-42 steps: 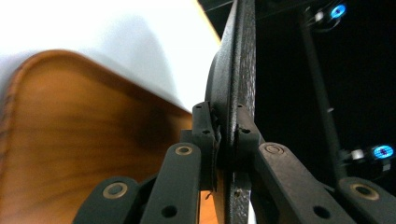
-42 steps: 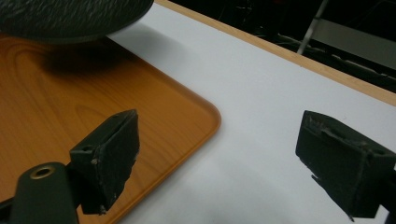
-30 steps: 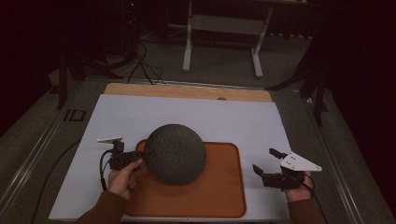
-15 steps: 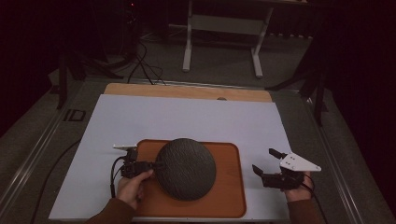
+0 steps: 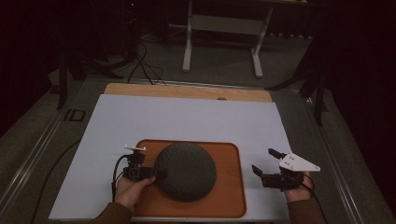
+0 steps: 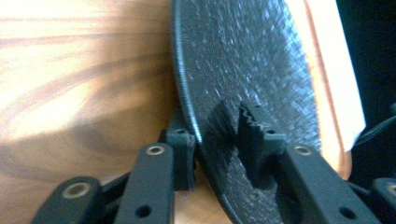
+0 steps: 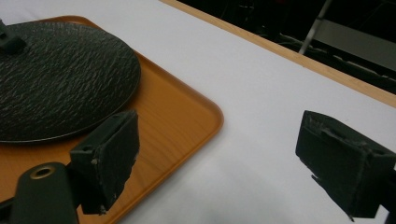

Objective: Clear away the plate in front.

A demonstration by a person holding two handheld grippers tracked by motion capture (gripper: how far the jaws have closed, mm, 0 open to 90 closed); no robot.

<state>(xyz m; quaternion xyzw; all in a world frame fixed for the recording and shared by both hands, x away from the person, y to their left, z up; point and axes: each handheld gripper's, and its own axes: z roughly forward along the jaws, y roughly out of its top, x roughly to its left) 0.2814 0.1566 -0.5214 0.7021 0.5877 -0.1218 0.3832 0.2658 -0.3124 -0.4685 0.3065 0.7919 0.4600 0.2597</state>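
Note:
A dark, round, rough-textured plate [image 5: 185, 171] lies over the middle of an orange-brown wooden tray [image 5: 231, 196]. My left gripper [image 5: 154, 173] is shut on the plate's left rim. In the left gripper view, my left gripper [image 6: 217, 135] has one jaw under the plate [image 6: 243, 70] and one ribbed jaw on top, with the tray [image 6: 70, 93] behind. My right gripper [image 5: 264, 161] stands open just right of the tray, holding nothing. In the right gripper view, my right gripper [image 7: 229, 163] hovers over the white table, with the plate [image 7: 56, 79] and the tray's corner [image 7: 187, 121] to its left.
The tray sits near the front edge of a white tabletop [image 5: 187, 121] with a wooden strip [image 5: 187, 92] along its far side. Beyond the table stand a metal frame [image 5: 222, 28] and floor cables [image 5: 140, 60]. A cable [image 5: 116, 172] trails from the left gripper.
My left gripper has carried the plate to the right and toward the person, from the tray's far left edge to its middle. The right gripper has stayed put.

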